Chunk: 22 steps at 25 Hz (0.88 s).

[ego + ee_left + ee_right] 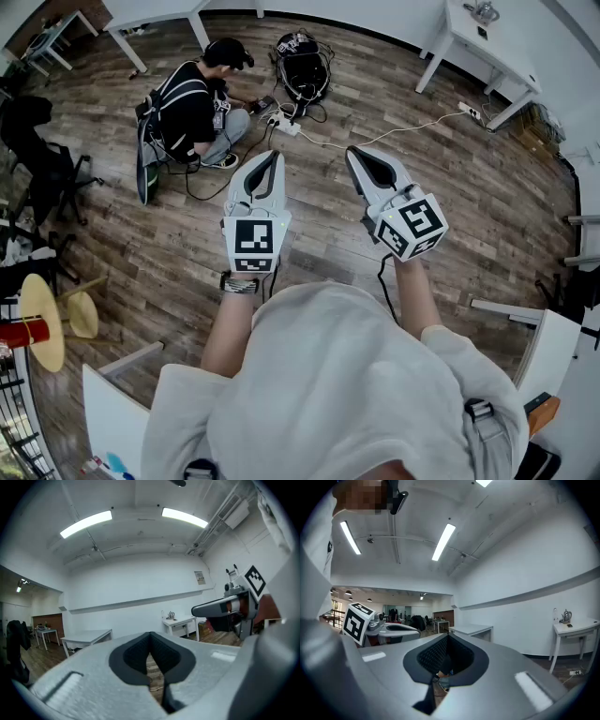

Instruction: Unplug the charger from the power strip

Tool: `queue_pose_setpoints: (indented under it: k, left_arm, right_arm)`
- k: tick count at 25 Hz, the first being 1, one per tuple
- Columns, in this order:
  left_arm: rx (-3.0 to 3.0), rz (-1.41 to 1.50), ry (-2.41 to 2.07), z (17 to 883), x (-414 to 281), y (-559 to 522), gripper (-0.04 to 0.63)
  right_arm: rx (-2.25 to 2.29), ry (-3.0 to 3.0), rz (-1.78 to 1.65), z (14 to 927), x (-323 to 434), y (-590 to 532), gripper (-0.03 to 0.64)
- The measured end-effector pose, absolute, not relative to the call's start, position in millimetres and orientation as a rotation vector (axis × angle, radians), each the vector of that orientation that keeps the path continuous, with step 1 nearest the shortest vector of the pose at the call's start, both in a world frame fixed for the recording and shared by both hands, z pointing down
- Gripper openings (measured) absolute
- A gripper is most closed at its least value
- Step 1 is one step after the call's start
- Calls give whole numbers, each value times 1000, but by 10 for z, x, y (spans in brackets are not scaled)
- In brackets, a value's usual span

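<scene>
Left gripper (273,159) and right gripper (356,155), both closed empty, you held well short of the floor power strip (288,127), left nearer.

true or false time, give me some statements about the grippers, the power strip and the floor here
1. The left gripper is gripping the power strip. False: its jaws are shut on nothing, up in the air, well short of the strip.
2. The right gripper is shut and empty. True.
3. A person crouches on the floor beside the power strip. True.
4. The floor is grey carpet. False: it is wood planks.
5. A white cable runs from the power strip toward the right. True.
</scene>
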<state>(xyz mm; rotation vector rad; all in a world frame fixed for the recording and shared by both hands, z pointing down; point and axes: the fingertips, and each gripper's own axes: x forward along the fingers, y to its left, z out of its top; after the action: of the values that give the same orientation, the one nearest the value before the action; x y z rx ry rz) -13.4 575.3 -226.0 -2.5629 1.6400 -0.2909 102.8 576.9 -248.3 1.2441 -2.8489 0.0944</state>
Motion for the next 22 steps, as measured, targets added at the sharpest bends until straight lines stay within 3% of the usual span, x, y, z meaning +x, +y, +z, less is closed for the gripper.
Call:
queue_pose_setpoints:
  k: [22]
  left_arm:
    - [-2568, -350, 1686, -2028, 321, 6000, 4]
  right_arm:
    - [1098, -2964, 131, -2463, 1457, 6095, 2]
